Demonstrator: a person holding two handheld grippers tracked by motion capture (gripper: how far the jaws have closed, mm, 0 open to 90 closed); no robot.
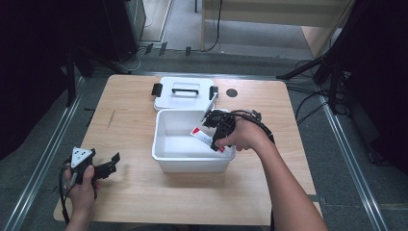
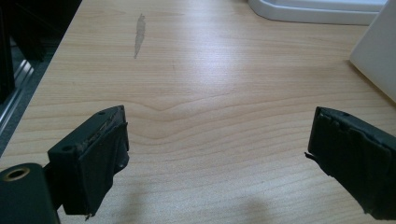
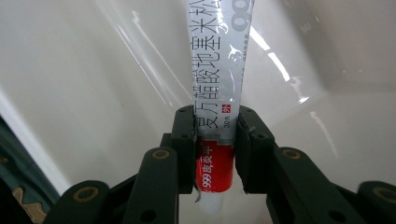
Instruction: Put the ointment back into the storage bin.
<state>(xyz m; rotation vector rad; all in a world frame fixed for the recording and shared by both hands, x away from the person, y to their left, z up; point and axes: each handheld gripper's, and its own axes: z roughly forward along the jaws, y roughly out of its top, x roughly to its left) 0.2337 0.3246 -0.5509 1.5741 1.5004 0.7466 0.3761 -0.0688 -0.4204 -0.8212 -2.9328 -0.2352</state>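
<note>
Inside one white bin (image 1: 166, 149), right claw (image 1: 211, 132) clamps one tube (image 3: 218, 84); left claw (image 1: 108, 166) gapes.

a lab-like recording space: a pale wooden table (image 1: 144, 192) stands on grey carpet, ringed by black curtains (image 1: 29, 72), black tripod stand legs (image 1: 308, 65), metal floor rails (image 1: 43, 159) and loose cables (image 1: 308, 103).
</note>
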